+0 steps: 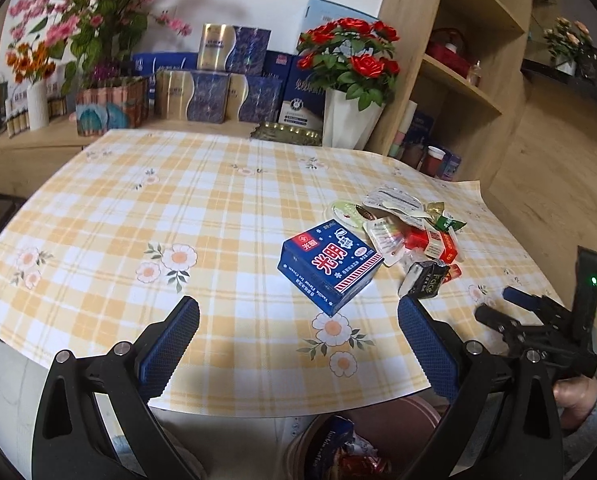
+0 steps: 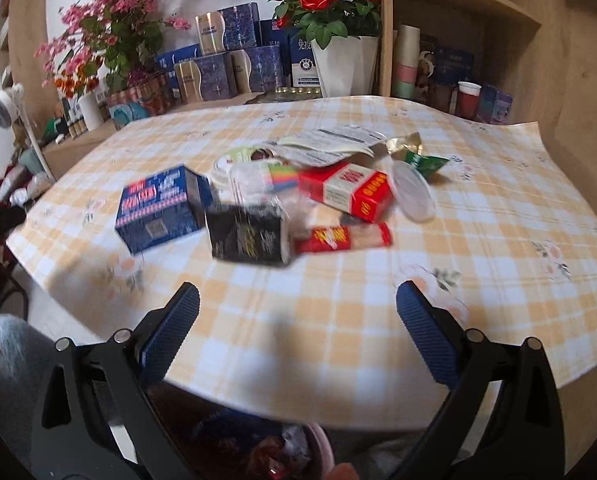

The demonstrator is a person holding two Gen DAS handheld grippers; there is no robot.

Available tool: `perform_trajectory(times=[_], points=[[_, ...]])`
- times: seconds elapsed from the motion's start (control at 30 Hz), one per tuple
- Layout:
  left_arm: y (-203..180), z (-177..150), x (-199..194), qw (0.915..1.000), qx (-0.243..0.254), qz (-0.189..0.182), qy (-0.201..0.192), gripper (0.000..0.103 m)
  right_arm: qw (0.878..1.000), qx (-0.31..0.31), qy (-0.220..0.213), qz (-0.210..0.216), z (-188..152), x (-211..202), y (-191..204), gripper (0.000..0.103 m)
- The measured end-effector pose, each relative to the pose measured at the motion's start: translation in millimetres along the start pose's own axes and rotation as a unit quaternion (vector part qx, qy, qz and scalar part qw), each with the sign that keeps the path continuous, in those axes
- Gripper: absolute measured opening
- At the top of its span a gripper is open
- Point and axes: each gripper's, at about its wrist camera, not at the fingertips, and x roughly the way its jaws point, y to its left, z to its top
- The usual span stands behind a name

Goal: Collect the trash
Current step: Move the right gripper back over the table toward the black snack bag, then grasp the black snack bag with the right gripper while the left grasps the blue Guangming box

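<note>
**Both claws empty, litter pile ahead of the right one**

Left claw (image 1: 298,336): jaws spread wide, nothing between them. Hovers over the near table edge. Right claw (image 2: 297,332): same, wide open and empty. The right view is blurred, so fine detail is lost.

Trash sits in one cluster on the checked cloth (image 1: 138,208), toward the right half of the table. Blue box (image 1: 330,266) lies at the cluster's left edge, nearly straight ahead of the left claw, one corner pointing at it. Black box (image 2: 248,234) lies just right of the blue one, closest to the front edge. Behind it: red pack (image 2: 348,190), a small red wrapper (image 2: 342,238), a clear lid (image 2: 412,190), paper and foil scraps further back.

Bin (image 1: 378,436) stands under the near edge, below and between the claws, already holding wrappers.

Key relation: from the right claw the black box is ahead and a little left, long side lying roughly across the claw's line. My guess: the right claw is better placed for it; the blue box suits the left. Nothing gripped yet.
</note>
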Motion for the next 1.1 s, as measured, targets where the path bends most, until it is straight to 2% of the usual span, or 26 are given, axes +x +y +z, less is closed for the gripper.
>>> perform_trajectory(times=[0.23,0.47,0.53,0.57,0.6,0.8,0.97,1.1], points=[[2.8,-0.7,10.8,0.9999,0.001,0.013,0.007,0.097,1.000,-0.003,0.012,-0.002,25.0,38.5,26.6,0.097],[13.5,1.8,22.8,0.9984,-0.047,-0.016,0.027,0.097,0.999,0.005,0.032,-0.021,34.4,71.4,40.1,0.096],[16.7,3.1,28.2,0.9969,-0.066,-0.026,0.034,0.097,0.999,0.006,0.042,-0.018,34.1,77.1,39.5,0.084],[16.5,3.9,30.0,0.9966,-0.068,-0.028,0.035,0.097,0.999,0.005,0.047,-0.016,33.5,78.4,39.5,0.067],[15.3,4.9,32.3,0.9967,-0.067,-0.030,0.036,0.097,0.998,0.003,0.053,-0.014,32.8,79.6,39.0,0.065],[1.9,7.8,53.6,0.9960,-0.048,-0.046,0.060,0.097,1.000,0.016,0.025,0.006,32.2,55.1,28.0,0.063],[1.1,12.3,78.9,0.9875,-0.109,-0.073,0.088,0.097,1.000,0.029,0.002,0.002,31.9,33.2,14.1,0.063],[-1.8,24.1,106.3,0.9777,-0.165,-0.052,0.119,0.097,0.999,0.039,-0.004,-0.005,27.4,24.5,4.1,0.063]])
